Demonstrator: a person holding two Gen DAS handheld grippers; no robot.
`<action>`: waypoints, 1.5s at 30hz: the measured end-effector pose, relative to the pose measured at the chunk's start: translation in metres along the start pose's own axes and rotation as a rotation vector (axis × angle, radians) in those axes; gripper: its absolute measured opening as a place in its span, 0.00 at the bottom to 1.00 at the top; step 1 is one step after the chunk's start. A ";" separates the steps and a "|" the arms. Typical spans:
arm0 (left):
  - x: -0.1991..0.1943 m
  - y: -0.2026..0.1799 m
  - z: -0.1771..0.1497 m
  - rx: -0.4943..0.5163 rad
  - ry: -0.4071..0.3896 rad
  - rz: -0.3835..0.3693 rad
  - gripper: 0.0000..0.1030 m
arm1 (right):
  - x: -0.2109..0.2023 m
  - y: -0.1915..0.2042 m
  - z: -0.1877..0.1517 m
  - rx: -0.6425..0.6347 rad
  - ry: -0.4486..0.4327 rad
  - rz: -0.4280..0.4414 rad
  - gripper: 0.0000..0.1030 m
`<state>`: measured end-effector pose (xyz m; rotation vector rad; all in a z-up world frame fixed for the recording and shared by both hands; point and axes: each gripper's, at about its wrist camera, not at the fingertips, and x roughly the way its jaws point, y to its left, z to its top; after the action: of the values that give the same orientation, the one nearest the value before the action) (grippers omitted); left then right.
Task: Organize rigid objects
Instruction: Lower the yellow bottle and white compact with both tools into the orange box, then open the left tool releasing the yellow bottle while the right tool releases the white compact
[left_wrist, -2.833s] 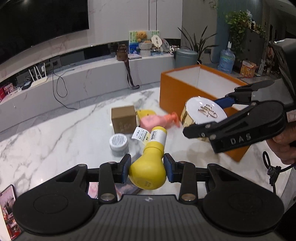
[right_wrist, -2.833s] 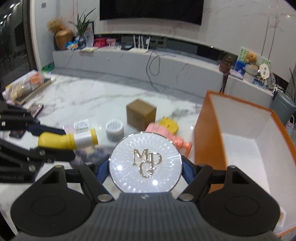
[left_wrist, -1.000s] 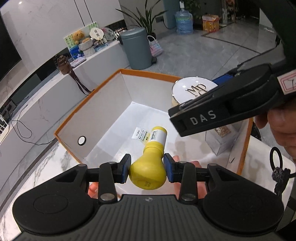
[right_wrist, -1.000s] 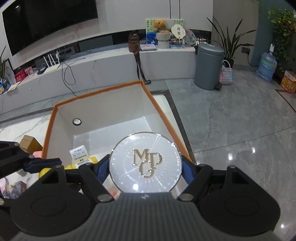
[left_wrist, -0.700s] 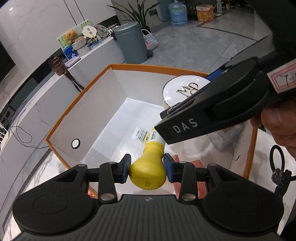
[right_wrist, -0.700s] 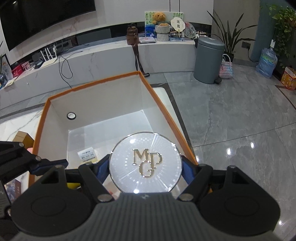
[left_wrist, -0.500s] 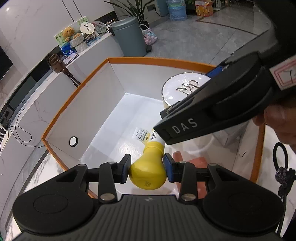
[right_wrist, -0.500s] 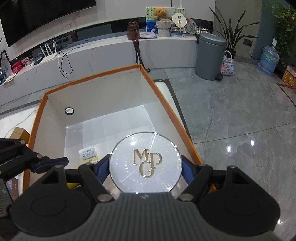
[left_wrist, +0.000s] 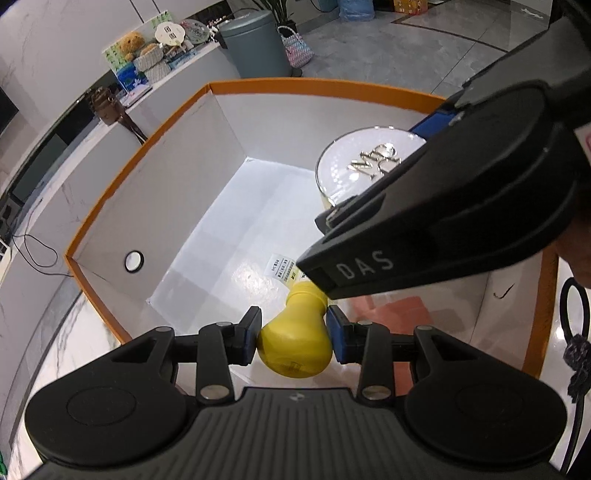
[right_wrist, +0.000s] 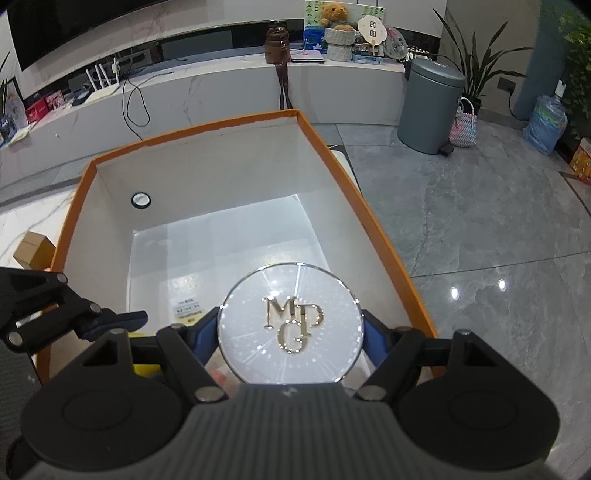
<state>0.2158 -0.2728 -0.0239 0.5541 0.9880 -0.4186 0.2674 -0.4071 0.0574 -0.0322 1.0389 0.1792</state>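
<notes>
While both hang over the orange cardboard box (right_wrist: 384, 236), left tongs (left_wrist: 293, 332) clamp a smooth yellow bottle (left_wrist: 295, 345); right tongs (right_wrist: 290, 332) clamp a round glossy tin (right_wrist: 290, 326).

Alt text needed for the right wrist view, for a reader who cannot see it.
The right tool grips a round white jar with gold letters on its lid, held over an open orange box with a white interior. At lower left, the left tool reaches into the box with a yellow bottle, mostly hidden.
</notes>
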 end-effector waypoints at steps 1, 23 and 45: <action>0.001 0.001 -0.001 -0.002 0.003 0.001 0.42 | 0.000 0.001 0.000 -0.004 -0.002 -0.003 0.73; 0.002 0.007 0.005 -0.037 0.006 -0.003 0.48 | 0.005 0.012 -0.001 -0.096 -0.006 -0.020 0.73; -0.030 0.017 0.004 -0.074 -0.051 -0.003 0.49 | -0.013 -0.002 0.011 0.037 -0.071 0.059 0.87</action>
<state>0.2130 -0.2594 0.0076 0.4726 0.9523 -0.3954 0.2705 -0.4096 0.0738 0.0380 0.9722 0.2137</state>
